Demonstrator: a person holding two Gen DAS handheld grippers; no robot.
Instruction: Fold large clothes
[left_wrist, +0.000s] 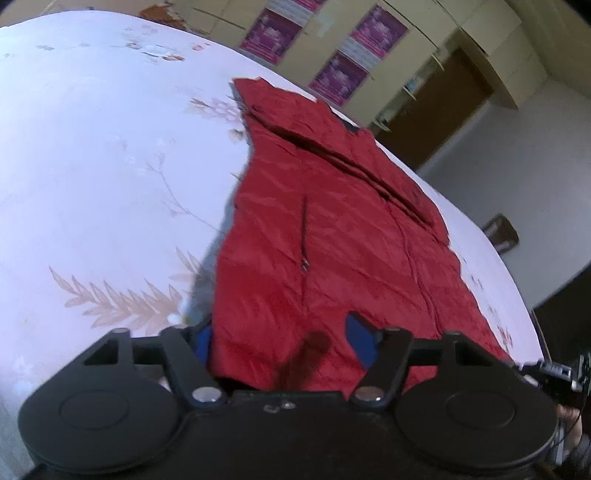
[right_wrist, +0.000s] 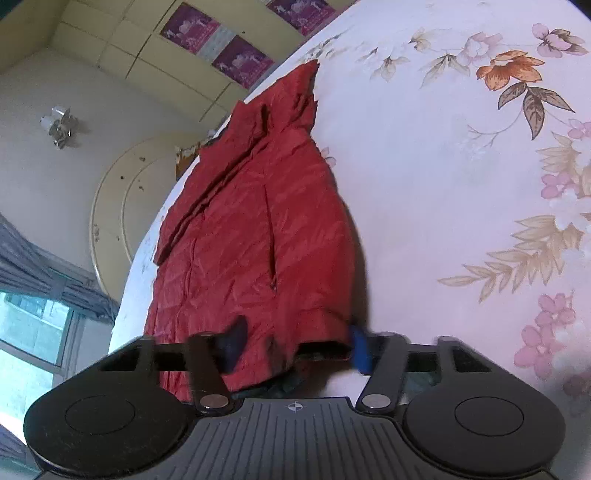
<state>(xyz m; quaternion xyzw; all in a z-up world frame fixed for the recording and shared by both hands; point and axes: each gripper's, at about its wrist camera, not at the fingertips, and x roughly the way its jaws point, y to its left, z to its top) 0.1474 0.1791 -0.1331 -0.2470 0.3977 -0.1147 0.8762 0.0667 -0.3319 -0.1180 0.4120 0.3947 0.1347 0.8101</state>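
While both tongs (left_wrist: 280, 341) (right_wrist: 295, 343) gape, the red jacket's (left_wrist: 332, 229) hem lies between them.

A bed covered in a pale, faintly lilac sheet (left_wrist: 110, 155) carries a single garment, a red quilted jacket (left_wrist: 325, 236), spread flat with its front facing up. The sheet is printed with tan fern-like leaves, thin brown twigs and, toward one side, pink and orange blossoms (right_wrist: 509, 72). The jacket lies lengthwise along the mattress, its hem at the near end and its collar toward the far edge, one sleeve folded across the body as a long dark crease. Bare sheet shows on both sides of the crinkled red fabric.
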